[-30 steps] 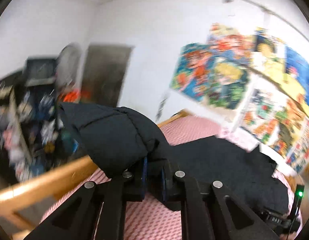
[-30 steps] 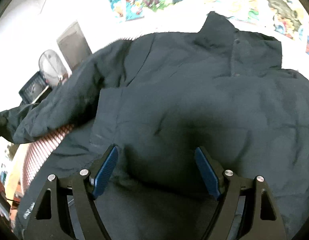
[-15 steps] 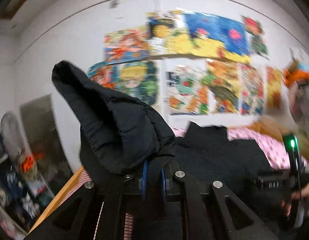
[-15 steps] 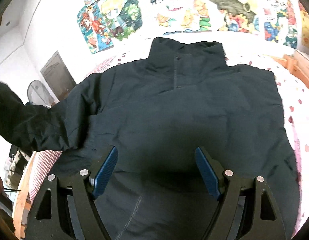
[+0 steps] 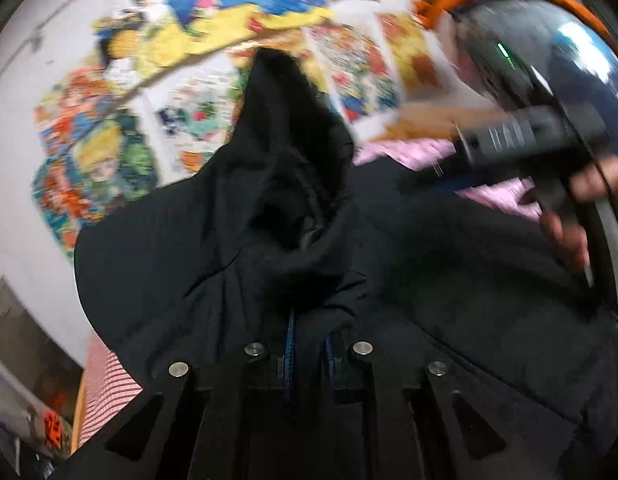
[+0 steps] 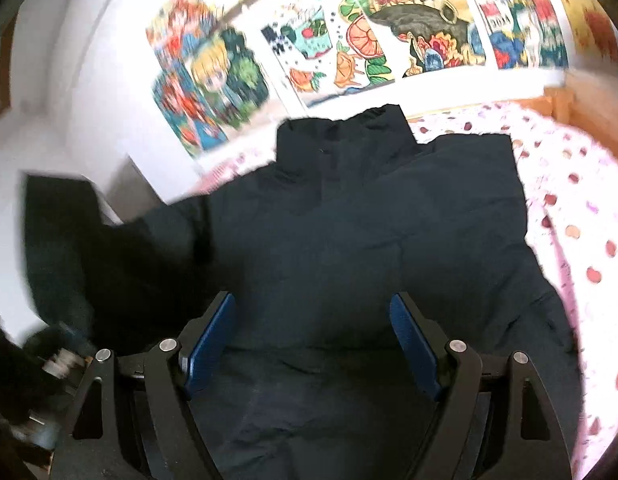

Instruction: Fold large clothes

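Swung over the jacket (image 6: 349, 240), its sleeve (image 5: 277, 208) sits between the opening left tongs (image 5: 309, 354); right tongs (image 6: 311, 344) gape empty.

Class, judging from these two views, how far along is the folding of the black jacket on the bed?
Done: jacket lies flat on the bed. In hand: left gripper, opening, still pinches the sleeve over the body. Left: the other folds; right gripper open, empty.

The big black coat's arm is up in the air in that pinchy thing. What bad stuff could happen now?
1. The left gripper pinches only a small bit of the sleeve, and its jaws are opening, so the puffy sleeve could slip out before it lands.
2. The right gripper is open and only hovers over the jacket, so nothing pins it; a tug might drag it across the dotted sheet and crease the fold.
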A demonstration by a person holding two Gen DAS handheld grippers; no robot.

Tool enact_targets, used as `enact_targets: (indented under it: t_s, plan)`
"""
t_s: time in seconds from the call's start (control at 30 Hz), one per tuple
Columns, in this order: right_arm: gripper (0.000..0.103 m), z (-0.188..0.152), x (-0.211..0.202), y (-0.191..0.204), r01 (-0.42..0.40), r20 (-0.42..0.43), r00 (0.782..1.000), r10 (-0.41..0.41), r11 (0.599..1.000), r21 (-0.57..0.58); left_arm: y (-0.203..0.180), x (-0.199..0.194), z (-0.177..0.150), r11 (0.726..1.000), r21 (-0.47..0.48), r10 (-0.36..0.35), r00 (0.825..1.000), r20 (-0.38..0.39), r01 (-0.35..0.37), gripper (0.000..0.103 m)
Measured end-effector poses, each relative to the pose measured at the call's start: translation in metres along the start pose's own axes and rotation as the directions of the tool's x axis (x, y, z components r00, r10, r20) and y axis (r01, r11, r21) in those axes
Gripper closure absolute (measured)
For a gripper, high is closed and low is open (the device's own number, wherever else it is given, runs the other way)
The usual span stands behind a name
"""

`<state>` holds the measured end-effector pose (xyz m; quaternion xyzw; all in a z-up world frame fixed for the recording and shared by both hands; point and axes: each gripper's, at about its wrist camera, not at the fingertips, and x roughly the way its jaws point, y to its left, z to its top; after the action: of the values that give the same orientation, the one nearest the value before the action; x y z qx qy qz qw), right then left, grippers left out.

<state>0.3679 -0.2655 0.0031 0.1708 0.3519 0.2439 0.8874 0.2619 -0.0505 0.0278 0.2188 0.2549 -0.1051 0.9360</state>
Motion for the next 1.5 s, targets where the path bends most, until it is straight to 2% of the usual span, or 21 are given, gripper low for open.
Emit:
enact_targets:
  t_s: [0.07, 0.13, 0.23, 0.3, 0.33, 0.4, 0.5, 0.63, 0.77, 0.83, 0.9, 0.93, 0.97, 1.03, 1.07, 1.13, 1.23, 1.33, 1.43, 1.5]
  plan:
    - [0.027, -0.003, -0.003, -0.01, -0.084, 0.009, 0.996, 0.084, 0.995, 0.052, -0.01, 0.002, -0.006, 0.999, 0.02, -0.026, 1.0, -0.009, 0.027, 0.089]
    - [0.026, -0.008, 0.0, -0.021, -0.196, -0.008, 0.98, 0.198, 0.974, 0.118, -0.021, 0.009, -0.006, 0.998, 0.046, -0.046, 0.999, -0.029, 0.047, 0.089]
    - [0.024, -0.021, 0.007, -0.035, -0.35, -0.038, 0.929, 0.368, 0.908, 0.232, -0.034, 0.013, -0.013, 0.993, 0.092, -0.065, 0.996, -0.053, 0.069, 0.089]
    - [0.022, -0.034, 0.015, -0.043, -0.412, -0.046, 0.894, 0.446, 0.858, 0.307, -0.041, 0.015, -0.016, 0.991, 0.109, -0.076, 0.995, -0.07, 0.083, 0.089]
    - [0.022, -0.038, 0.018, -0.046, -0.41, -0.05, 0.891, 0.451, 0.847, 0.338, -0.042, 0.017, -0.017, 0.99, 0.11, -0.084, 0.993, -0.079, 0.092, 0.089]
    - [0.022, -0.046, 0.027, -0.052, -0.366, -0.072, 0.904, 0.421, 0.851, 0.377, -0.046, 0.02, -0.019, 0.988, 0.106, -0.1, 0.99, -0.098, 0.11, 0.089]
    - [0.022, -0.056, 0.041, -0.058, -0.264, -0.109, 0.937, 0.332, 0.877, 0.401, -0.048, 0.027, -0.023, 0.985, 0.094, -0.132, 0.981, -0.144, 0.146, 0.089]
    - [0.022, -0.062, 0.048, -0.071, -0.283, -0.081, 0.928, 0.364, 0.829, 0.483, -0.044, 0.032, -0.03, 0.975, 0.038, -0.208, 0.958, -0.199, 0.219, 0.089]
    - [0.022, -0.065, 0.05, -0.079, -0.32, -0.04, 0.916, 0.4, 0.786, 0.529, -0.038, 0.029, -0.036, 0.965, -0.002, -0.257, 0.943, -0.214, 0.262, 0.086]
    - [0.022, -0.065, 0.05, -0.078, -0.287, -0.066, 0.925, 0.373, 0.804, 0.521, -0.033, 0.026, -0.039, 0.958, -0.031, -0.284, 0.933, -0.219, 0.285, 0.081]
    - [0.023, -0.064, 0.05, -0.069, -0.227, -0.126, 0.94, 0.318, 0.855, 0.467, -0.027, 0.027, -0.04, 0.953, -0.062, -0.302, 0.927, -0.221, 0.296, 0.071]
    - [0.026, -0.065, 0.052, -0.066, -0.201, -0.152, 0.944, 0.293, 0.876, 0.438, -0.023, 0.025, -0.041, 0.952, -0.079, -0.307, 0.927, -0.217, 0.297, 0.061]
    - [0.029, -0.065, 0.054, -0.059, -0.174, -0.172, 0.95, 0.26, 0.899, 0.402, -0.021, 0.022, -0.043, 0.951, -0.093, -0.309, 0.927, -0.211, 0.296, 0.048]
    - [0.054, -0.064, 0.06, -0.049, -0.11, -0.217, 0.957, 0.194, 0.932, 0.346, -0.013, 0.014, -0.044, 0.953, -0.118, -0.297, 0.937, -0.185, 0.279, 0.029]
    - [0.06, -0.063, 0.062, -0.046, -0.089, -0.232, 0.958, 0.171, 0.94, 0.328, -0.007, 0.01, -0.043, 0.956, -0.129, -0.283, 0.945, -0.162, 0.264, 0.024]
    - [0.077, -0.062, 0.065, -0.044, -0.066, -0.241, 0.959, 0.148, 0.945, 0.319, 0.002, 0.003, -0.041, 0.957, -0.143, -0.272, 0.953, -0.13, 0.253, 0.022]
    - [0.092, -0.058, 0.066, -0.043, -0.063, -0.245, 0.959, 0.145, 0.947, 0.315, 0.017, -0.001, -0.04, 0.953, -0.183, -0.266, 0.957, -0.112, 0.243, 0.019]
    - [0.098, -0.05, 0.058, -0.036, -0.056, -0.234, 0.965, 0.121, 0.963, 0.265, 0.042, 0.003, -0.037, 0.946, -0.245, -0.243, 0.966, -0.092, 0.214, 0.019]
    - [0.099, -0.031, 0.039, -0.025, -0.015, -0.175, 0.983, 0.045, 0.985, 0.172, 0.071, 0.003, -0.034, 0.936, -0.327, -0.159, 0.985, -0.071, 0.128, 0.019]
    - [0.099, -0.011, 0.026, -0.017, 0.034, -0.112, 0.993, -0.022, 0.994, 0.106, 0.096, 0.001, -0.032, 0.916, -0.399, -0.063, 0.996, -0.061, 0.034, 0.019]
